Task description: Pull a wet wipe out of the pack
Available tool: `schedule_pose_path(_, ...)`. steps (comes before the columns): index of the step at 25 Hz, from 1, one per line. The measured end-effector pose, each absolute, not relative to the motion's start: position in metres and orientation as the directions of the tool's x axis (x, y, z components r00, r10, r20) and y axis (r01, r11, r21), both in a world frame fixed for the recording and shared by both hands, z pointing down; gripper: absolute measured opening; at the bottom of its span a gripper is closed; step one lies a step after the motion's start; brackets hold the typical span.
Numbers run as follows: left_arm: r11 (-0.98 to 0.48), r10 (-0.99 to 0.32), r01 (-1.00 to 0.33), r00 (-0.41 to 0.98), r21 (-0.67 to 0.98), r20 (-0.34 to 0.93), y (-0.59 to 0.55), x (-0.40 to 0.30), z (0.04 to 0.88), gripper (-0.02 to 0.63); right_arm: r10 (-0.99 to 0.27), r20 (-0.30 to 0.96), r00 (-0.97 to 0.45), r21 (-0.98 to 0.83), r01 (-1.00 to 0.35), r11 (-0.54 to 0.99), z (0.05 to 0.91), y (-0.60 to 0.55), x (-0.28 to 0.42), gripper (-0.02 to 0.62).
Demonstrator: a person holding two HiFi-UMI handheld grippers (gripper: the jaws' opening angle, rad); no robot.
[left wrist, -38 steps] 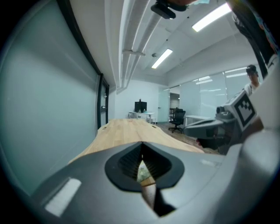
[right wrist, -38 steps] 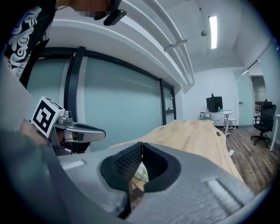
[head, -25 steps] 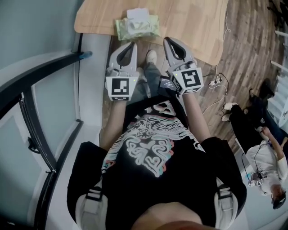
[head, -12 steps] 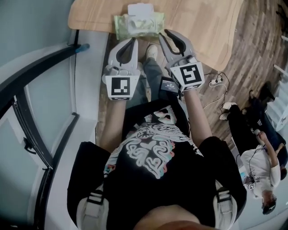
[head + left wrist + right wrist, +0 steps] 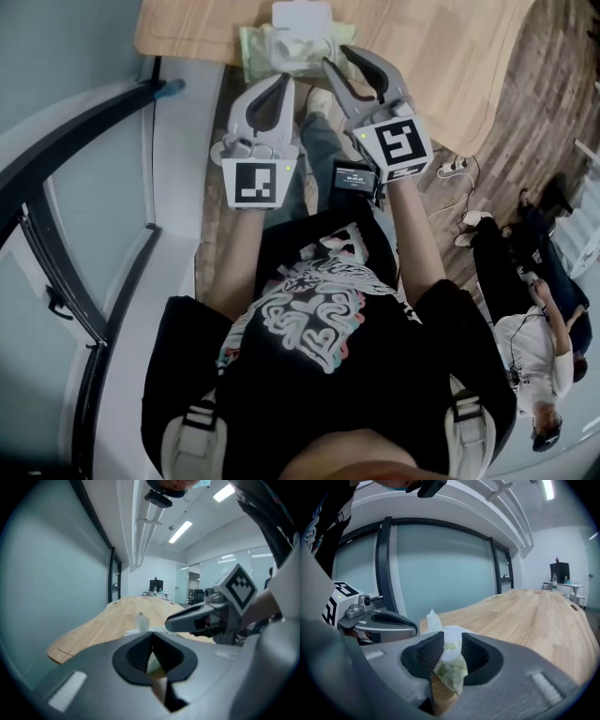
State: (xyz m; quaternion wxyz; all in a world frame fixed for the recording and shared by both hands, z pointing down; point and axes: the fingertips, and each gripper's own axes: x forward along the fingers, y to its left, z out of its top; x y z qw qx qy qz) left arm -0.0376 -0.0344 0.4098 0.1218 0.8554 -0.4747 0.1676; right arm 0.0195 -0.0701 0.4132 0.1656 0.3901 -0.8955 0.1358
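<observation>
A pale green wet wipe pack [image 5: 281, 49] lies at the near edge of the wooden table [image 5: 441, 47], its white lid [image 5: 300, 14] flipped back. My right gripper [image 5: 336, 58] hovers at the pack's right end. Its jaws have just been opening and stand open, with nothing pressed between them. Through their gap in the right gripper view [image 5: 451, 641] I see the pack [image 5: 450, 670] ahead, and a white tip [image 5: 432, 619] sticking up from it. My left gripper [image 5: 284, 81] is shut and empty, just short of the pack's near edge; its tips [image 5: 151, 637] meet.
A glass wall with a dark rail [image 5: 84, 159] runs along the left. The table's rounded edge [image 5: 469, 141] drops off to a wooden floor with cables [image 5: 450, 169]. People sit on the floor at the right [image 5: 525, 328]. My own legs and a shoe [image 5: 319, 98] are below the grippers.
Both grippers have moved forward and down to the pack. The right gripper's jaws have gone from shut to open. The left gripper has stayed shut.
</observation>
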Motion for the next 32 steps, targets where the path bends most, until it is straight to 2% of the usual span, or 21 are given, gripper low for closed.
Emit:
schedule_pose_path(4, -0.513, -0.774, -0.856, 0.493, 0.065, 0.397, -0.035, -0.038, 0.412, -0.009, -0.588, 0.473, -0.656, -0.098, -0.703, 0.705, 0.424, -0.072, 0.007, 0.117)
schedule_pose_path(18, -0.506, -0.774, -0.858, 0.495, 0.083, 0.396, -0.042, -0.039, 0.417, -0.009, -0.495, 0.551, -0.671, -0.117, -0.65, 0.751, 0.43, -0.085, -0.005, 0.117)
schedule_pose_path(32, -0.5, -0.775, -0.862, 0.489, 0.084, 0.4, -0.044, -0.04, 0.42, -0.009, -0.475, 0.542, -0.693, -0.052, -0.592, 0.804, 0.429, -0.084, -0.014, 0.107)
